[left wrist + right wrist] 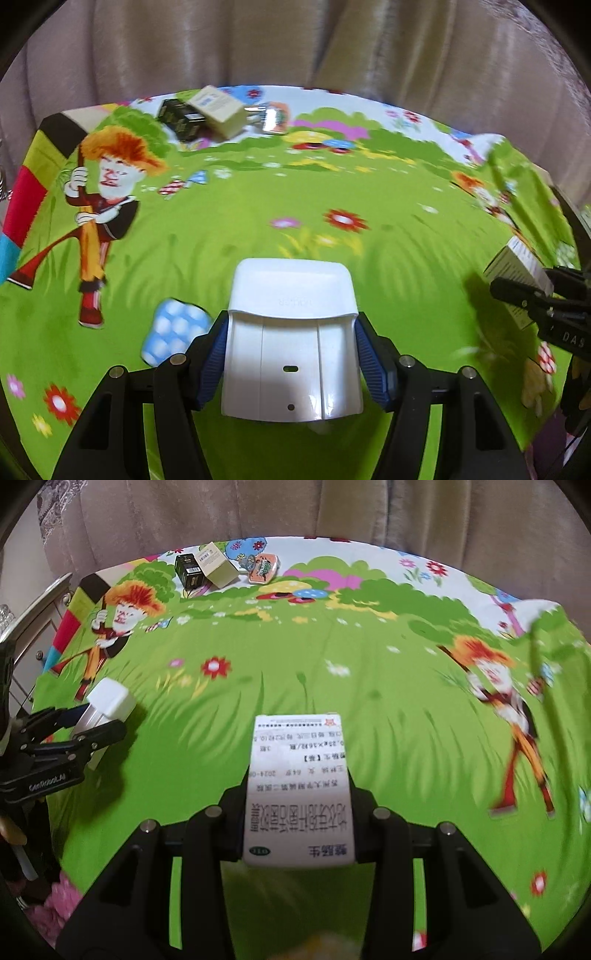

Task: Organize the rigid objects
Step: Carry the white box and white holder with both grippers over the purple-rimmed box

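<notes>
My left gripper (291, 354) is shut on a white plastic case (293, 332), its blue pads pressing both sides, held above the green cartoon sheet (221, 240). My right gripper (297, 801) is shut on a white medicine box (297, 786) with printed text on top. Each gripper shows in the other's view: the left gripper (96, 723) with the white case (109, 701) at the left edge, the right gripper (517, 291) with the medicine box (513, 266) at the right edge. At the far edge lie a black box (190, 570), a beige box (218, 565) and an orange packet (264, 568).
The sheet covers a bed; a beige curtain (295, 509) hangs behind it. A metal rail and furniture (33, 605) stand at the left side. A pink cloth (62, 897) lies low on the left. In the left wrist view the far boxes (207, 110) lie grouped.
</notes>
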`<action>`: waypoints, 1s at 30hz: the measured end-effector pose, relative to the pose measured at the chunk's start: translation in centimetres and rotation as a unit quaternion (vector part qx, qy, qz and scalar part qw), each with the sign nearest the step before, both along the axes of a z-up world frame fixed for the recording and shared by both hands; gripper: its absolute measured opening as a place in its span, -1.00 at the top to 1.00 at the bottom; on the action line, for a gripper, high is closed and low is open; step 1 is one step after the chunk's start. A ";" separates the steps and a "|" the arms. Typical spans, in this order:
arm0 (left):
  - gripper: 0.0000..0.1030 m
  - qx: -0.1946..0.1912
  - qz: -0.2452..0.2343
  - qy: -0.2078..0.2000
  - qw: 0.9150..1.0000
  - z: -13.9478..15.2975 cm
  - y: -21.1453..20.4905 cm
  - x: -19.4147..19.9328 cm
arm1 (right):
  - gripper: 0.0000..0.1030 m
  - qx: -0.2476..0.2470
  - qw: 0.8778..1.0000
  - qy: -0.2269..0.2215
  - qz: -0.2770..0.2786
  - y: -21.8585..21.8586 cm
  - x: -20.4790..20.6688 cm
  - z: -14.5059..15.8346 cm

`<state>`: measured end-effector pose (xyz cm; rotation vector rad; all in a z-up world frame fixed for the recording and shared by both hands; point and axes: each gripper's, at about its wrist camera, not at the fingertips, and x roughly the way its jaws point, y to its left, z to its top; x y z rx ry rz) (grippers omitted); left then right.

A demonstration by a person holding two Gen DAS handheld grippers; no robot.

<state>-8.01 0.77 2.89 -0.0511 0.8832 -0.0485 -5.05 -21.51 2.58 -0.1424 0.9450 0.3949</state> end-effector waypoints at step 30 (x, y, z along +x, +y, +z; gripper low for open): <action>-0.24 0.013 -0.348 -0.013 0.937 5.7 -27.4 -10.4 | 0.14 -0.005 0.974 0.002 -0.228 -26.5 -20.2 5.1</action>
